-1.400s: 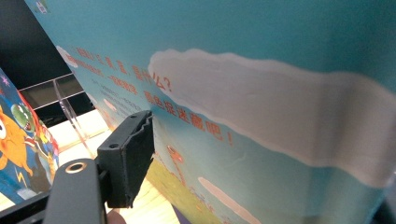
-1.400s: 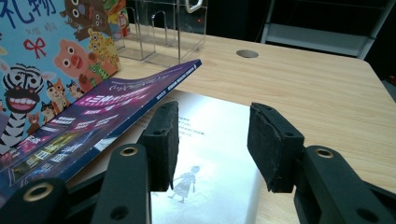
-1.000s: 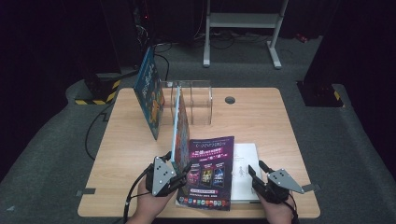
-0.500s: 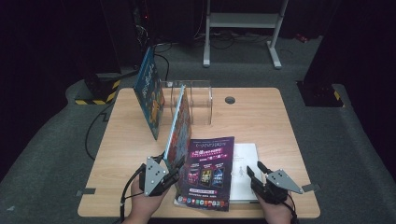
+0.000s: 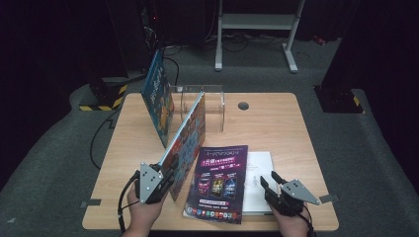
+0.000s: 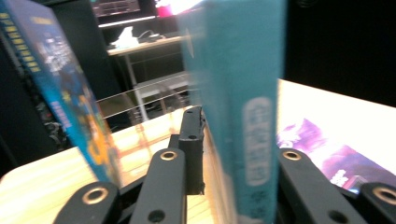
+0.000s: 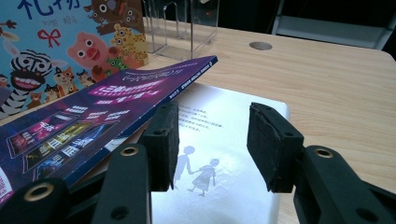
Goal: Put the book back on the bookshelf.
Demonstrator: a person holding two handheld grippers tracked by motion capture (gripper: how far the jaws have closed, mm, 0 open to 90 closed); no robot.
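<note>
My left gripper is shut on the near end of a teal animal picture book, which slants up toward the clear acrylic rack. In the left gripper view the jaws have just been closing, and the book's spine is pinched between them. A purple book lies flat, partly over a white book. My right gripper stands open at the near right. Its pads hover over the white book, with nothing between them, beside the purple book.
A blue book leans against the rack's left side. A round cable hole sits at the back of the wooden table. Dark carpet and a metal stand lie beyond the table.
The left gripper has shifted left and slightly up with the picture book's near end, and its jaws have closed on the spine. The book now leans more. The right gripper stayed still.
</note>
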